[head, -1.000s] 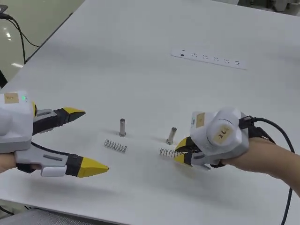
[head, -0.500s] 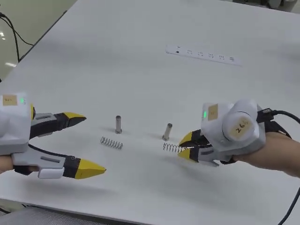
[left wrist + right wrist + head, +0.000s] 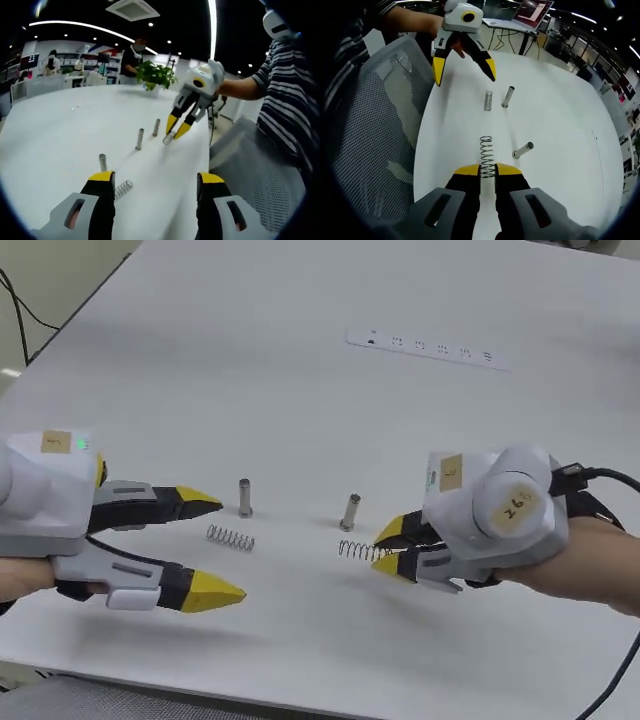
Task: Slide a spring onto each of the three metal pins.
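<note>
Two upright metal pins [image 3: 245, 497] [image 3: 351, 511] stand on the white table [image 3: 300, 400]; the left gripper view has three pins in a row [image 3: 103, 161] [image 3: 139, 139] [image 3: 156, 127]. A loose spring [image 3: 230, 537] lies below the left pin. My right gripper [image 3: 385, 550] is shut on the end of a second spring [image 3: 355, 551], which points left just below the right pin [image 3: 522, 150]; its hold on this spring [image 3: 486, 150] is plain at my right gripper [image 3: 488, 172]. My left gripper [image 3: 218, 547] stands open just left of the loose spring [image 3: 123, 188].
A white power strip [image 3: 430, 348] lies at the far side of the table. A black cable [image 3: 610, 480] trails from the right gripper. A mesh chair [image 3: 385, 125] stands at the near table edge. A person in a striped shirt [image 3: 285, 100] holds the grippers.
My left gripper has moved right, closer to the left pin and the loose spring. The right gripper still holds its spring by the right pin. The camera has shifted.
</note>
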The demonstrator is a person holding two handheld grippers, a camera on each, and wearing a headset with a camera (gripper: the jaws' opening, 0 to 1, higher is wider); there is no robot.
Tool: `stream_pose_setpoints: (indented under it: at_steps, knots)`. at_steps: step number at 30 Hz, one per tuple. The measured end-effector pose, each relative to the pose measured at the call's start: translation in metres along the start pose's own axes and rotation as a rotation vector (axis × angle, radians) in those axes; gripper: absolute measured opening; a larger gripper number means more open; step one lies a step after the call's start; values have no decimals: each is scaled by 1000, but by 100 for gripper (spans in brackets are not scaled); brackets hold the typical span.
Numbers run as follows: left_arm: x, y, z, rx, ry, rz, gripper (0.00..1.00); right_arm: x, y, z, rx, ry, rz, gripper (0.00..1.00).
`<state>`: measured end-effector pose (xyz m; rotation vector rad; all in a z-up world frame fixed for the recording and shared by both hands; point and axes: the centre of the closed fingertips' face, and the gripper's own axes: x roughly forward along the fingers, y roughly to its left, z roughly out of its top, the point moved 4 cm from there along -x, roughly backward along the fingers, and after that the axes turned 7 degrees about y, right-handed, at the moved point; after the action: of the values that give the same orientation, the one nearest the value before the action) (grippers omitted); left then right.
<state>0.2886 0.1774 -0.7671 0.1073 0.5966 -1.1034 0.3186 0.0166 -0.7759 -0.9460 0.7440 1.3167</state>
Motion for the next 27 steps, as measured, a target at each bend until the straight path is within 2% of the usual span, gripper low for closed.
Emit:
stream_pose_setpoints:
  at_steps: [5, 8, 15, 21, 27]
  knots:
    - [13, -4, 9, 44, 18, -38, 59, 1, 4, 8, -14, -6, 7, 7]
    - [21, -5, 15, 59, 15, -52, 58, 1, 4, 10, -19, -3, 8, 7]
    - [41, -10, 23, 102, 29, -91, 52, 1, 4, 15, -15, -8, 13, 7]
    - [58, -15, 30, 131, 34, -123, 44, 2, 6, 17, -17, -9, 20, 7]
    - [71, -20, 36, 160, 24, -149, 31, 0, 7, 19, -12, -16, 25, 7]
